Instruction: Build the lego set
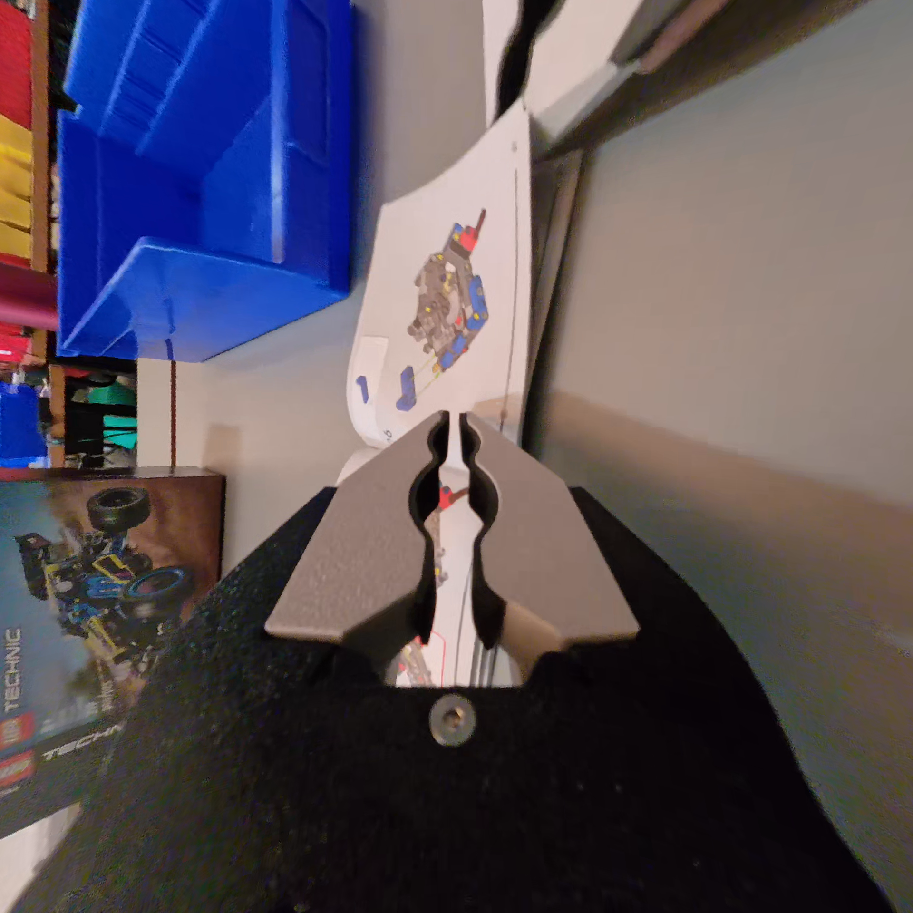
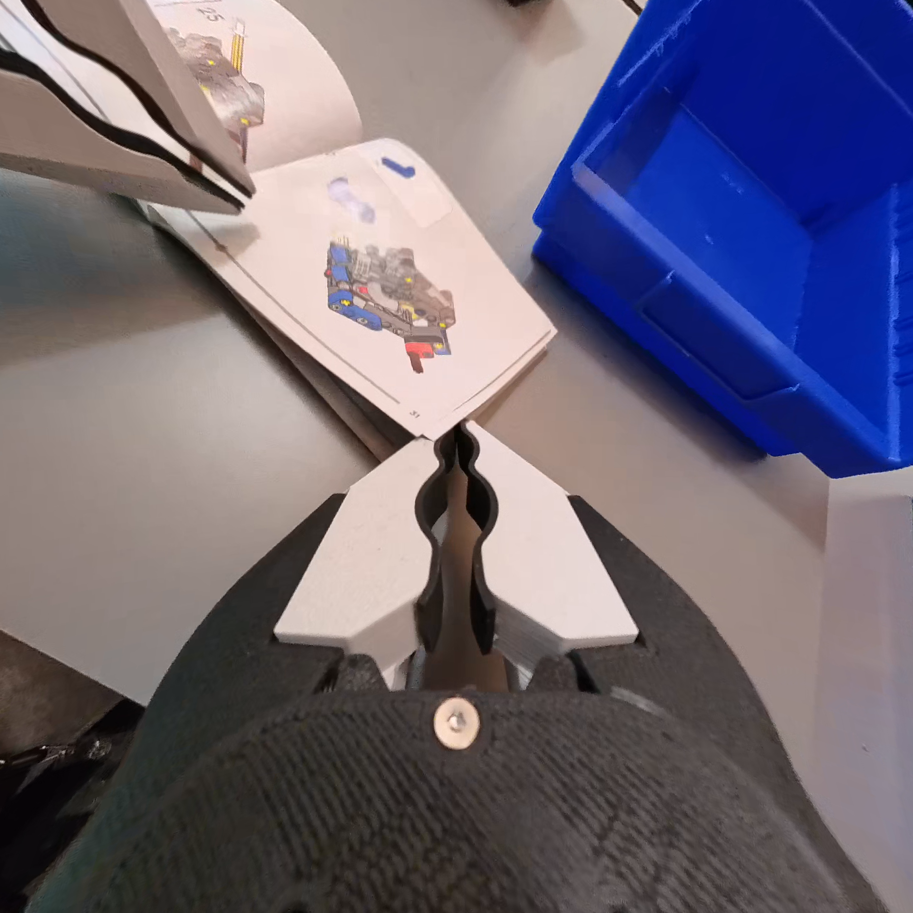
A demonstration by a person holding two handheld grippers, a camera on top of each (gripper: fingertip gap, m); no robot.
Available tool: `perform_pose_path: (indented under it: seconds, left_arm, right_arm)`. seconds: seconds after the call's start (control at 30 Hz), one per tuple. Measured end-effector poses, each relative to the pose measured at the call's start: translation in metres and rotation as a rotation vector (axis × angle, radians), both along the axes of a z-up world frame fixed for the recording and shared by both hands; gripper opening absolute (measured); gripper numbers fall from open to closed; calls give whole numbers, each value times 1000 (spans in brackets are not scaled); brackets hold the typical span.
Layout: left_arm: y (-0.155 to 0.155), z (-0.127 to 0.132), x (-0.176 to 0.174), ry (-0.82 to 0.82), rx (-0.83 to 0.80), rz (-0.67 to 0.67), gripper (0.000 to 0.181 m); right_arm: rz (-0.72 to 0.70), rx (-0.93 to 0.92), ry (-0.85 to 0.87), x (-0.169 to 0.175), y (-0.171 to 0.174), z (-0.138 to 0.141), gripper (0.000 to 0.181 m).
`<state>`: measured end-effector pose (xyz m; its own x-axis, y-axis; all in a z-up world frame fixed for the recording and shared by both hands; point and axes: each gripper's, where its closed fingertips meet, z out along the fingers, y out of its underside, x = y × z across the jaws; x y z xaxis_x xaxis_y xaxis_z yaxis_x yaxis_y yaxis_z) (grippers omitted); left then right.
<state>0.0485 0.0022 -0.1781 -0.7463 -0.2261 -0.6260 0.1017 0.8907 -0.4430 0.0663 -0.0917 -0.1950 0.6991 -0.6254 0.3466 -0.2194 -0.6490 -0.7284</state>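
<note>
Left tongs (image 1: 454, 420): tips nearly closed, a thin gap between them, with a curled page of the instruction booklet (image 1: 444, 296) at and behind the tips; whether they pinch it, cannot tell. Blue bin (image 1: 197, 187) and set box (image 1: 99, 617) off to their left. Right tongs (image 2: 457, 435): tips pressed together at the lower corner of the booklet's open page (image 2: 395, 296); grip on paper unclear. Booklet lies on the grey surface (image 2: 123, 444); bin right of the tips.
</note>
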Motion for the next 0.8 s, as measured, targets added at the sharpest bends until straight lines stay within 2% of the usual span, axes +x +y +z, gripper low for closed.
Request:
perform_pose_path:
  seconds: [0.17,0.33,0.43,0.5,0.6,0.8]
  left_arm:
    - [-13,4,0,-12,-50,-42,14]
    - [-50,12,-9,104,-212,-153,22]
    - [-61,2,-11,156,-195,-184,24]
    - [-62,-6,-11,172,-160,-179,24]
    - [-60,-6,-13,159,-150,-172,8]
    - [-48,0,-13,121,-120,-155,8]
  right_arm:
    - [13,-30,-10,0,4,-1,0]
    - [34,-48,-22,0,5,-1,0]
    - [40,-62,-29,-1,6,-2,0]
    - [39,-71,-29,-1,6,-2,0]
    - [39,-63,-28,-1,6,-2,0]
    - [37,-48,-25,0,6,-1,0]
